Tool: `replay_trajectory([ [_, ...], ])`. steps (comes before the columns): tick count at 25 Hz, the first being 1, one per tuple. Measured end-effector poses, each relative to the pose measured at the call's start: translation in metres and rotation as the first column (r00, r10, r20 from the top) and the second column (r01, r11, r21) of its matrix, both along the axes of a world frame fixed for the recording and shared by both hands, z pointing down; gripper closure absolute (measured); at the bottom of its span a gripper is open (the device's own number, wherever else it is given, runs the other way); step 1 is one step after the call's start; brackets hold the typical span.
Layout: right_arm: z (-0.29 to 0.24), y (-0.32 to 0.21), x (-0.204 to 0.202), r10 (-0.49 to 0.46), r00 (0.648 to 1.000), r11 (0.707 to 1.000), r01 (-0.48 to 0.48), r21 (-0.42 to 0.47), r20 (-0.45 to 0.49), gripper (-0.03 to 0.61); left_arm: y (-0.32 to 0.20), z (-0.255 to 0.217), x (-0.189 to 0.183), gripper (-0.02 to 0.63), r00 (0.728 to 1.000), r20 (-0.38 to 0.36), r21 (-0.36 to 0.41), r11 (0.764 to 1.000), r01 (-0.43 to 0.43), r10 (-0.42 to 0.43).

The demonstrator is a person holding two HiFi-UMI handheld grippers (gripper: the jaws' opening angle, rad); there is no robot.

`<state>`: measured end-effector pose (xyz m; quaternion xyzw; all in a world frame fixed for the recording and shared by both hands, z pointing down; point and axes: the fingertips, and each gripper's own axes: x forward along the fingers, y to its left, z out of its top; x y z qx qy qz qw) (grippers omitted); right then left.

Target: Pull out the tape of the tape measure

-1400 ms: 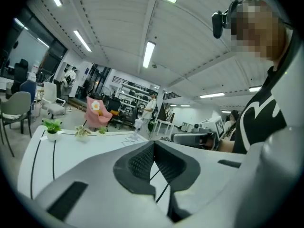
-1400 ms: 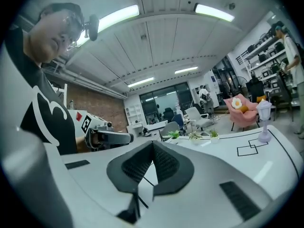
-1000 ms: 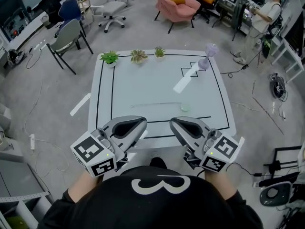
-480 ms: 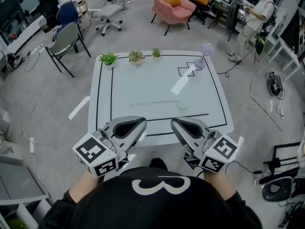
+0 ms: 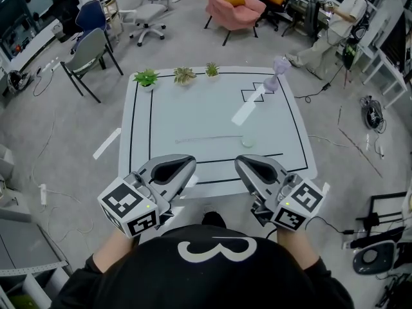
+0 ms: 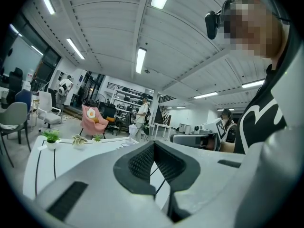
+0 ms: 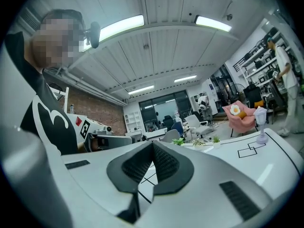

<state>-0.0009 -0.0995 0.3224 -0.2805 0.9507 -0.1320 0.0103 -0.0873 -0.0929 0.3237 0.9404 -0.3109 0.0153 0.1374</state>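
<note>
A small pale green tape measure point(image 5: 248, 142) lies on the white table point(image 5: 141, 140), right of centre. A thin strip of tape point(image 5: 209, 138) runs from it to the left, flat on the top. My left gripper point(image 5: 190, 161) and right gripper point(image 5: 239, 161) hover side by side over the table's near edge, well short of the tape measure. Both are shut with nothing between the jaws. The left gripper view shows its pads point(image 6: 142, 163) pressed together, and the right gripper view shows the same of its pads point(image 7: 164, 163). Neither gripper view shows the tape measure.
Three small potted plants point(image 5: 185, 75) line the table's far edge, and a purple stemmed object point(image 5: 278, 73) stands at the far right corner. Black lines frame the top. Office chairs point(image 5: 90, 50) and a pink armchair point(image 5: 233, 5) stand beyond. A person point(image 5: 328, 31) walks at the back right.
Both grippers have stayed where they were, shut. The person in the background has walked to the left.
</note>
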Motion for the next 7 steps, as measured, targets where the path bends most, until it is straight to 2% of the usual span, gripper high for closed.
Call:
replay_trajectory([
  [7, 0.01, -0.015, 0.005, 0.003, 1.0, 1.0, -0.003, -0.005, -0.023, 0.575, -0.014, 0.007, 0.003, 0.607, 1.0, 0.007, -0.007, 1.0, 0.003, -0.003],
])
